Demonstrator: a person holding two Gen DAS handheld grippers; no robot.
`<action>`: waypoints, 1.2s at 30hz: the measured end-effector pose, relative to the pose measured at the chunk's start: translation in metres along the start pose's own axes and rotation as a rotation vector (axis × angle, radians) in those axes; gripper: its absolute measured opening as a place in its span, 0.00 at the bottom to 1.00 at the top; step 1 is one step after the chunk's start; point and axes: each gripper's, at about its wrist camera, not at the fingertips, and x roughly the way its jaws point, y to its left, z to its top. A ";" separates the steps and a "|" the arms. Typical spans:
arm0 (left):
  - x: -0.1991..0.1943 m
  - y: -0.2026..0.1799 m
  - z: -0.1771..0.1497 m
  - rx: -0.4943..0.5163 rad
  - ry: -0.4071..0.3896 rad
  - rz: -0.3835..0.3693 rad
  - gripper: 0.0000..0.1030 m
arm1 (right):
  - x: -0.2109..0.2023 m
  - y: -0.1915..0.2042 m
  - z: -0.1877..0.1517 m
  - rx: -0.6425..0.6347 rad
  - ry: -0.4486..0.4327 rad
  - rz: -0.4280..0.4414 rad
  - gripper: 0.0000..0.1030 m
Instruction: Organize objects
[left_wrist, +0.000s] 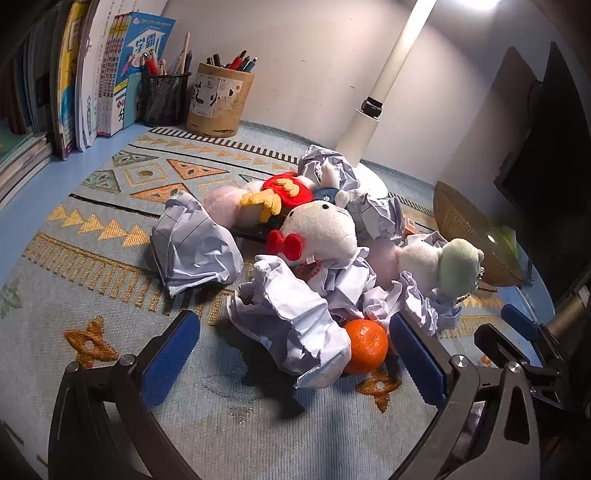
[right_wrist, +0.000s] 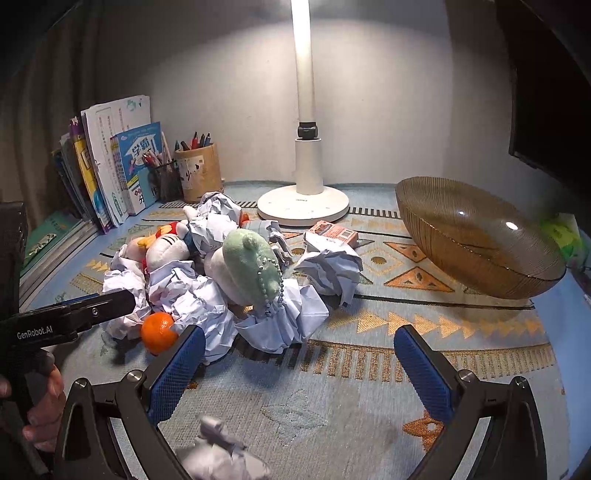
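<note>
The left tongs (left_wrist: 291, 350) stand fully released, low in the left wrist frame, with blue pads on either side of a crumpled paper (left_wrist: 295, 325) and an orange (left_wrist: 365, 345); neither pad presses on them. The orange lies against the paper, just inside the right pad.

The right tongs (right_wrist: 299, 369) are likewise released and grasp nothing; bare mat (right_wrist: 332, 406) lies between the pads.

The heap to be sorted sits at mid frame in both views, on the patterned mat covering the worktop (left_wrist: 22, 210):
- more paper balls (left_wrist: 192, 243);
- a white plush (left_wrist: 321, 229) with a red bow;
- a green plush (right_wrist: 251, 266) with a bead chain;
- a pink box (right_wrist: 334, 232), lying beside the lamp (right_wrist: 303, 199).

An amber bowl (right_wrist: 476, 243) stands at the right of the right wrist frame, apart from the heap. Books (left_wrist: 92, 74) and two pen cups (left_wrist: 218, 99) line the wall at upper left. A hand (right_wrist: 40, 402) holds the left tongs' grip at the lower left edge of the right wrist frame.
</note>
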 end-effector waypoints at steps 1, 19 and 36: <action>0.000 0.000 0.000 -0.002 0.000 0.000 0.99 | 0.000 0.000 0.000 0.000 0.000 -0.001 0.99; 0.013 -0.009 -0.001 0.056 0.064 0.044 0.91 | -0.042 0.009 -0.032 0.012 0.046 0.149 0.99; 0.002 -0.004 -0.001 0.072 0.082 0.089 0.87 | -0.028 0.022 -0.062 0.072 0.166 0.175 0.76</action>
